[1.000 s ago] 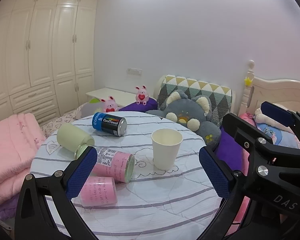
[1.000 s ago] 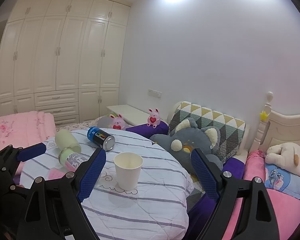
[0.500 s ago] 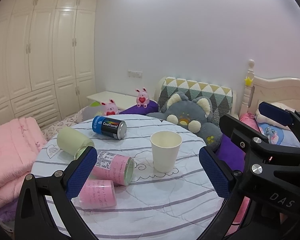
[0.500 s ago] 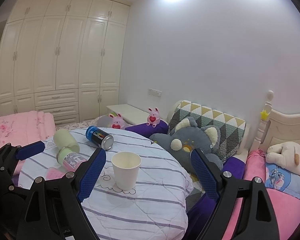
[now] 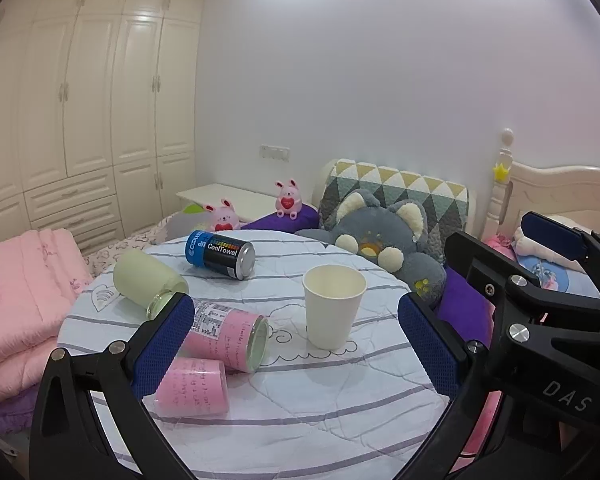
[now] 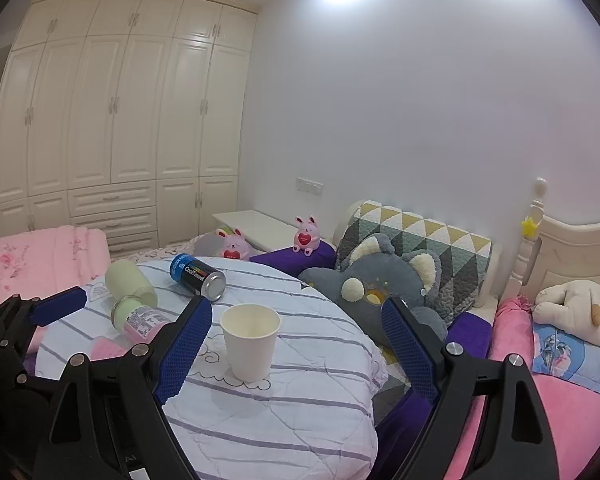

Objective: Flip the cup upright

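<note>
A white paper cup [image 5: 331,306] stands upright, mouth up, on the round table with a striped cloth [image 5: 319,412]; it also shows in the right wrist view [image 6: 250,342]. My left gripper [image 5: 296,344] is open and empty, held back from the cup on the near side. My right gripper [image 6: 296,344] is open and empty, also back from the cup, which sits between its fingers in the view. The right gripper's body shows at the right of the left wrist view [image 5: 539,312].
On the table's left lie a blue-black can [image 5: 220,254], a pale green jar [image 5: 148,284], a pink-labelled jar [image 5: 228,336] and a pink cup [image 5: 194,388]. A grey plush [image 5: 383,240], a pink quilt [image 5: 16,300] and the bed [image 6: 559,360] surround the table.
Both grippers have risen and drawn back slightly, so the table and cup sit a little lower and smaller in view. The cup has not moved. Both grippers stay open.
</note>
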